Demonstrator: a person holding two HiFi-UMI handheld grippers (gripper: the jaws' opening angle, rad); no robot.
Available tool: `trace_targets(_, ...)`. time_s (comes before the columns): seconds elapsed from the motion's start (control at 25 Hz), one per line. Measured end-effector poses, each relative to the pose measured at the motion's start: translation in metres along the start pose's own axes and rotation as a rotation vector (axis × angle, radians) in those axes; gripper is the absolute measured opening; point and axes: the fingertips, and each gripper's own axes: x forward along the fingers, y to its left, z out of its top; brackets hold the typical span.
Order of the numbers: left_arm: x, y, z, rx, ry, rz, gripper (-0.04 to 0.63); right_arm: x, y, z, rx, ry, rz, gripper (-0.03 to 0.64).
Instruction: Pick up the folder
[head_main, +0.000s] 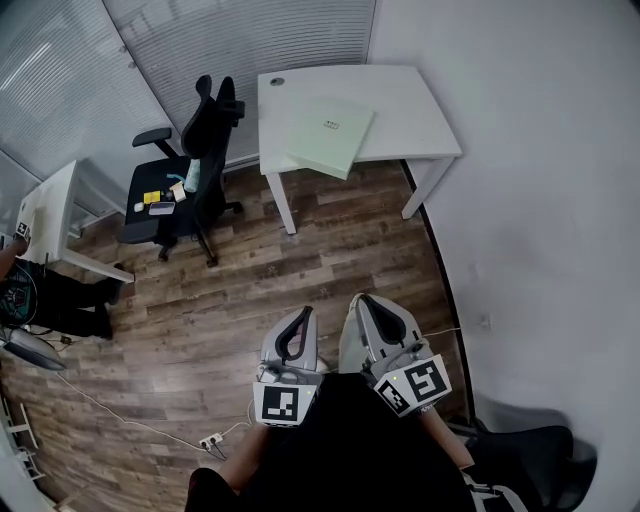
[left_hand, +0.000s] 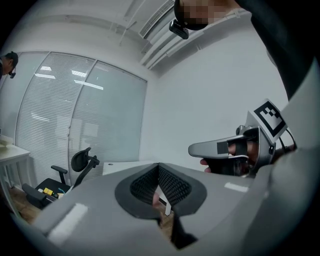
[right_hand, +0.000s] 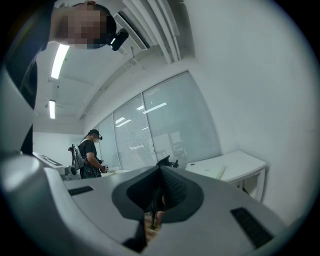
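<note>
Likely light, bendy pale-green flat folder (head_main: 330, 135) overhangs white counter (head_main: 420, 105) edge: grip there; left gripper (head_main: 304, 314), right gripper (head_main: 366, 300) jaws clenched, empty.

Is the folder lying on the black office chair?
No, the folder lies on the white desk, right of the black office chair.

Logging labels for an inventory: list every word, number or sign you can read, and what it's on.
No text is readable.
Folder on the white desk: small label, too small to read.
Left gripper and right gripper: square black-and-white markers on their cubes, no words.
Items on the office chair seat: too small to read.
</note>
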Motion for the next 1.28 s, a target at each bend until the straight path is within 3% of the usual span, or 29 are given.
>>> trace_targets(0.52,0.101,0.012,0.005,-0.049,0.047,0.019,0.005,0.065,-0.077,0.014,0.014,0.058,0.032,0.0)
trace_targets(1.28,0.228,0.019,0.024,-0.103,0.026,0.17,0.005,0.136,-0.185,0.056,0.025,0.07,0.186,0.0)
